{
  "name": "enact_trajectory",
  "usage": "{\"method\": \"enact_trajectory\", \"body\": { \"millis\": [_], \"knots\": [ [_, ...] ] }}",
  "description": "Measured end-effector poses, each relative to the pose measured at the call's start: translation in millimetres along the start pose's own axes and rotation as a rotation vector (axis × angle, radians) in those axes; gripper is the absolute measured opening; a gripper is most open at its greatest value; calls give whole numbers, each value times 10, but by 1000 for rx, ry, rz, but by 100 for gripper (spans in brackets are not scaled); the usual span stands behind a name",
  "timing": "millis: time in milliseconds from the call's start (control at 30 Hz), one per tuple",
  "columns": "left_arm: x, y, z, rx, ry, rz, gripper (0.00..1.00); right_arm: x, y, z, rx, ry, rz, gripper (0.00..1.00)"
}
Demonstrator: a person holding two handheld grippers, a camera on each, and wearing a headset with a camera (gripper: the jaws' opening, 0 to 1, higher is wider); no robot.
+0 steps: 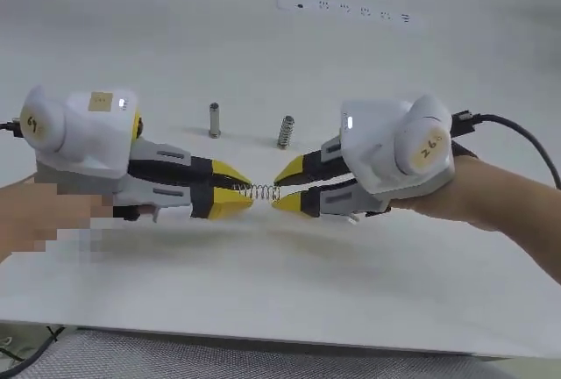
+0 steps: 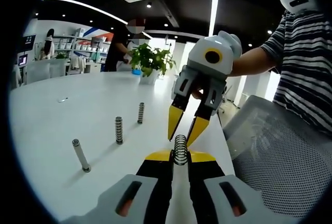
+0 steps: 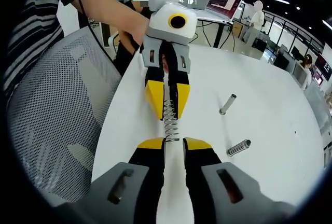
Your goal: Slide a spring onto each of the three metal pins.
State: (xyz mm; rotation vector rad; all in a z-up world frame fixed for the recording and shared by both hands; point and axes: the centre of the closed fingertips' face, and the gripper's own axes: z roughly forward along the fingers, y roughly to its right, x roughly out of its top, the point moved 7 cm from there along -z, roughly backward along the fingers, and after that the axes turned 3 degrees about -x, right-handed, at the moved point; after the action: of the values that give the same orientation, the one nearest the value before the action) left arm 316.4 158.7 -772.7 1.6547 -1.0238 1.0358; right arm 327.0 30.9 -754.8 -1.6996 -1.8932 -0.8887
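A white bench (image 1: 280, 291) in a bright open office. Above its near half the left gripper (image 1: 252, 192) is clamped on one end of a spring (image 1: 264, 192). The right gripper (image 1: 275, 192) has its jaws apart, straddling the other end. Toward the far edge stand a bare pin (image 1: 215, 120) and a sprung pin (image 1: 286, 132).

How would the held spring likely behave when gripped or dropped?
The spring looks thin-wired with open coils, so probably light and springy, bending if pinched end-on. Being round, it would likely roll on the smooth table if dropped.
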Motion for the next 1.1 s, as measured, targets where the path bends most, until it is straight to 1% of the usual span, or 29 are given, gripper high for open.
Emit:
{"method": "enact_trajectory", "body": {
  "millis": [100,267,433,567,633,833,1000,1100],
  "knots": [
    [6,2,-1,-3,1,-1,7,-1,-11,4,9,-3,-16,13],
    [4,6,-15,-13,-1,-8,7,12,-23,1,19,4,-40,12],
    [-18,8,-15,-14,-9,-11,7,51,-29,-27,13,-3,-85,12],
    [-28,8,-11,-14,-19,-7,7,77,-25,-38,10,-11,-119,12],
    [-42,12,-9,-12,-31,-2,7,91,-22,-46,11,-8,-126,12],
    [-68,26,-7,-8,-52,9,7,130,-28,-50,17,-7,-136,13],
    [-84,38,-6,-10,-70,23,7,191,-17,-66,22,22,-119,13],
    [-89,42,-4,-10,-72,25,7,239,-10,-73,23,45,-102,13]
  ]
}}
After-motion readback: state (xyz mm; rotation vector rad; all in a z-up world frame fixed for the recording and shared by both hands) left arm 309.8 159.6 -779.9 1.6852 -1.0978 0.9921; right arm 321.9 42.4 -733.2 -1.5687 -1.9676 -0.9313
